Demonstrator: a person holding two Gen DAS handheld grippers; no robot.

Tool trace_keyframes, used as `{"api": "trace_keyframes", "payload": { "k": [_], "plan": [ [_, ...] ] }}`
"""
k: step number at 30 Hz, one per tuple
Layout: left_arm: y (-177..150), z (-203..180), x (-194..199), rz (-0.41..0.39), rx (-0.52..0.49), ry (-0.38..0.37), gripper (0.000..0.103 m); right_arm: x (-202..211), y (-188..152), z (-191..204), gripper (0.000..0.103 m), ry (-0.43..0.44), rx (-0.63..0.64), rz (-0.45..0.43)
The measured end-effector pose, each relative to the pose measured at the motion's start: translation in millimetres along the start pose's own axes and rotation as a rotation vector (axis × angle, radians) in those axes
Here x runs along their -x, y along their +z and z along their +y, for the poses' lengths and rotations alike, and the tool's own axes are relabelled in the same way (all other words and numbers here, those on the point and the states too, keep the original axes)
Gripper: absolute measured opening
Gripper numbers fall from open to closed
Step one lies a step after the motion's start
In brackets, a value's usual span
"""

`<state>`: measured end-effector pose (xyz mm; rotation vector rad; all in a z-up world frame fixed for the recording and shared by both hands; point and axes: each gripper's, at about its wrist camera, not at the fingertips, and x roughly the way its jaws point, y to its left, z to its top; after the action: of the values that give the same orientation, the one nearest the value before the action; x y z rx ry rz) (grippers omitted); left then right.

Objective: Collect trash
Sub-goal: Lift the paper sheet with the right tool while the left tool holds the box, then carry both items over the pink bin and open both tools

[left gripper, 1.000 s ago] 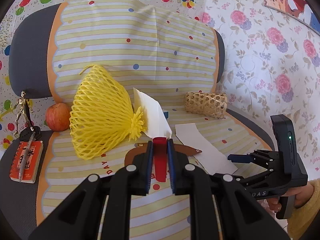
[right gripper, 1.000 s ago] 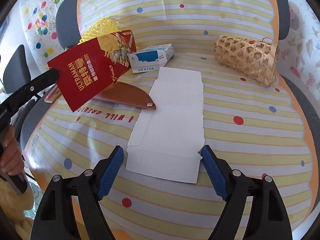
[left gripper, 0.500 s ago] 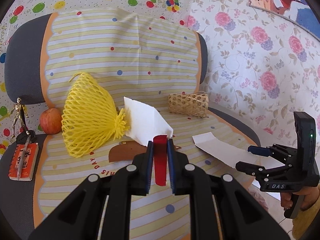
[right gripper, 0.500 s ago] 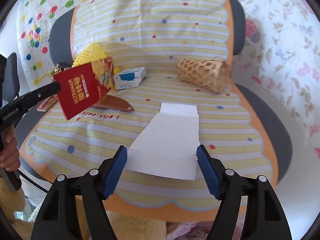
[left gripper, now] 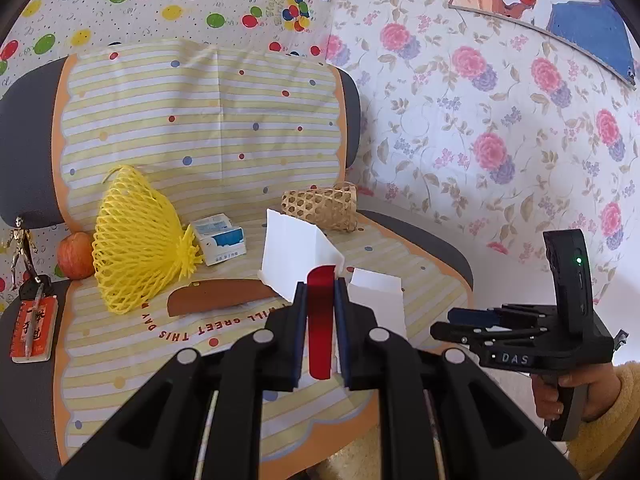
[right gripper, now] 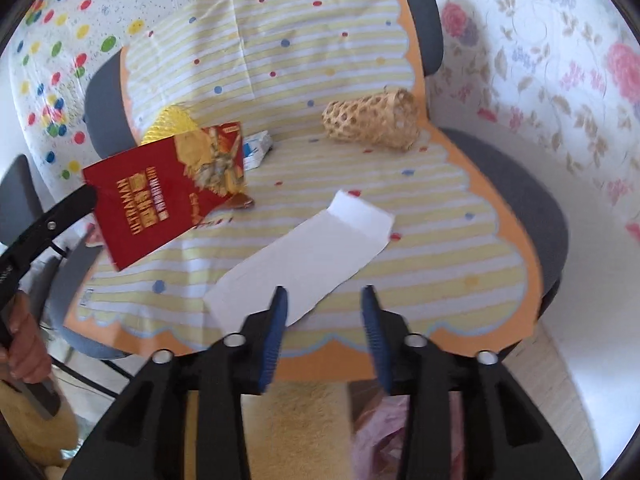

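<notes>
My left gripper [left gripper: 320, 304] is shut on a red card packet [right gripper: 168, 188], seen edge-on with its white inner side [left gripper: 296, 256] in the left wrist view, held in the air above the chair seat's front. My right gripper [right gripper: 324, 312] is open and empty, off the seat's front edge; it also shows in the left wrist view [left gripper: 472, 316]. A white paper strip [right gripper: 304, 260] lies on the seat just beyond its fingertips. A yellow foam net [left gripper: 136, 240] and a small blue-white box [left gripper: 220, 238] lie further back.
The chair has a striped yellow cover [left gripper: 208, 128]. On it lie a woven bamboo basket [right gripper: 372, 122], a brown leather case [left gripper: 216, 296] and an apple [left gripper: 74, 256]. A red notebook with a pen [left gripper: 34, 328] and a figurine [left gripper: 22, 244] stand at the left. Floral wall at right.
Both grippers have pulled back from the chair and risen. The left carried the red packet along. The right gripper's jaws have narrowed, and the white strip now lies ahead of them rather than between.
</notes>
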<state>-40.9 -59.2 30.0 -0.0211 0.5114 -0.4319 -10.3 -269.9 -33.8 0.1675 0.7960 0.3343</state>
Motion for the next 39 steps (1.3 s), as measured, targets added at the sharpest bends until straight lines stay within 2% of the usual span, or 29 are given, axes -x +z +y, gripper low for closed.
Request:
{"api": "trace_keyframes", "payload": {
  "k": [3,11,13,14,15,18,22,25,28,29,32,34,37,39],
  "plan": [
    [-2,0,0,0.002,-0.001,-0.002,0.012,-7,-15,6,0.047,0.068,-0.044,0.016],
    [-13,2,-1,0.027,0.007,-0.009,0.011,-37,-23,17,0.045,0.124,-0.149,0.072],
    [-15,3,0,0.029,0.015,-0.011,0.011,-42,-21,17,0.038,0.126,-0.175,0.073],
    [-15,4,1,0.029,0.016,-0.009,0.011,-42,-20,16,0.031,0.122,-0.189,0.069],
    [-15,4,2,0.029,0.015,-0.008,0.011,-41,-18,15,0.018,0.120,-0.200,0.060],
    [-14,3,5,0.020,0.011,-0.012,0.011,-25,-13,13,0.013,0.056,-0.177,0.008],
    [-8,-5,12,-0.003,-0.011,-0.031,0.010,12,-5,13,0.003,-0.092,-0.059,-0.072],
    [-2,-19,17,-0.025,-0.036,-0.067,0.010,40,-3,13,0.001,-0.168,0.015,-0.108],
    [1,-38,22,-0.046,-0.070,-0.114,0.006,66,-5,9,0.001,-0.209,0.043,-0.126],
    [2,-44,23,-0.048,-0.079,-0.139,0.000,74,-8,8,0.001,-0.221,0.047,-0.132],
    [4,-63,25,-0.054,-0.107,-0.195,0.000,95,-15,2,0.001,-0.259,0.045,-0.143],
    [3,-73,24,-0.050,-0.130,-0.205,0.000,108,-21,-4,0.001,-0.275,0.031,-0.147],
    [0,-82,16,-0.017,-0.154,-0.173,0.000,121,-30,-11,0.001,-0.295,0.014,-0.153],
    [-2,-81,13,0.006,-0.133,-0.196,0.000,128,-35,-16,0.001,-0.304,0.006,-0.153]
  ]
}}
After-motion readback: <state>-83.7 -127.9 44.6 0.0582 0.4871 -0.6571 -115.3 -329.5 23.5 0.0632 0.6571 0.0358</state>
